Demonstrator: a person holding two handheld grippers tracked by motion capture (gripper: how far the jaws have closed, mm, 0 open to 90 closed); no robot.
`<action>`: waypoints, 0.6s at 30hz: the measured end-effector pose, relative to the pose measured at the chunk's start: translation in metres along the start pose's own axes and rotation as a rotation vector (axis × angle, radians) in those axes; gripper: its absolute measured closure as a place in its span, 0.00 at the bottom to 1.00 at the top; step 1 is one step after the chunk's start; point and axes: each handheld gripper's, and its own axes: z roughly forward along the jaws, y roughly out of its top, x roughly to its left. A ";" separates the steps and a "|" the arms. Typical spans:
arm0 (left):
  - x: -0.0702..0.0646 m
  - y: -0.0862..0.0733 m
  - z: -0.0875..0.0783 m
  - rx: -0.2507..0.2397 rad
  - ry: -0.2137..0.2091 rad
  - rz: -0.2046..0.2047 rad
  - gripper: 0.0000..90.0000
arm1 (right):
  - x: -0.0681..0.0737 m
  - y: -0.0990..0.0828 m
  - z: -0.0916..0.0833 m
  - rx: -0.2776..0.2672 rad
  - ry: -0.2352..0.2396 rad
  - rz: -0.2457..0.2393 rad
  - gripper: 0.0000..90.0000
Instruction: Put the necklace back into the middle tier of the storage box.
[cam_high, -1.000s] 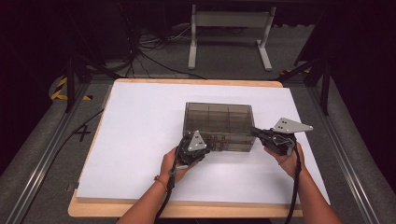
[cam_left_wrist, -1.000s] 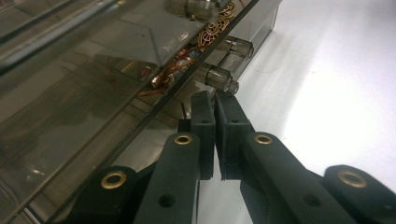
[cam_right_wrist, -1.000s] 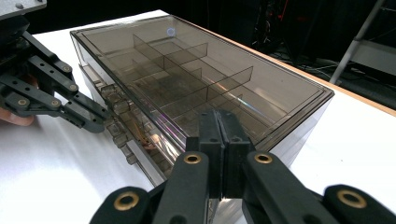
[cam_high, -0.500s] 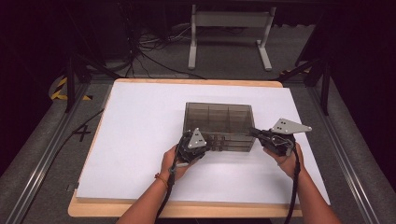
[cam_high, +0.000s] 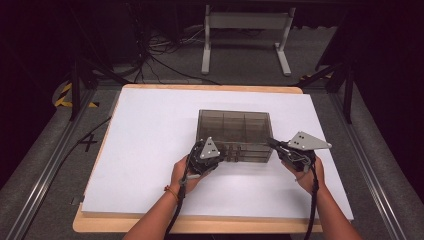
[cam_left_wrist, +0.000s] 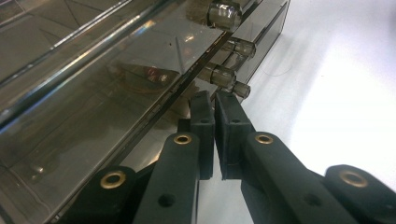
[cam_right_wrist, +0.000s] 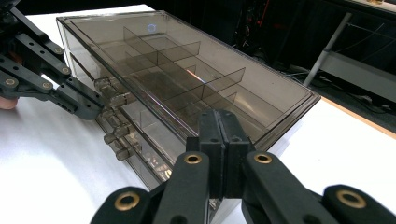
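Now we have the smoky drawer box (cam_high: 234, 136) at the middle of the white counter (cam_high: 150, 150), its long axis running nine to three o'clock, its knobbed drawer fronts facing six. Our left gripper (cam_left_wrist: 214, 107) sits at its seven o'clock corner, jaws closed on nothing, tips just beside the lowest knob (cam_left_wrist: 241, 89) at their one o'clock. Our right gripper (cam_right_wrist: 218, 128), jaws pressed together and empty, rests at the four o'clock corner. We judge the left nearer the knobs.
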 end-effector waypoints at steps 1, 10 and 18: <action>0.000 0.000 0.000 0.000 -0.002 0.000 0.96 | 0.000 0.000 0.000 -0.002 0.003 0.002 1.00; 0.002 -0.004 -0.002 0.013 -0.012 0.000 0.96 | 0.000 0.001 -0.001 0.005 -0.001 -0.001 1.00; 0.001 -0.006 -0.009 0.003 -0.018 0.007 0.94 | 0.001 0.001 -0.004 0.007 -0.010 -0.015 1.00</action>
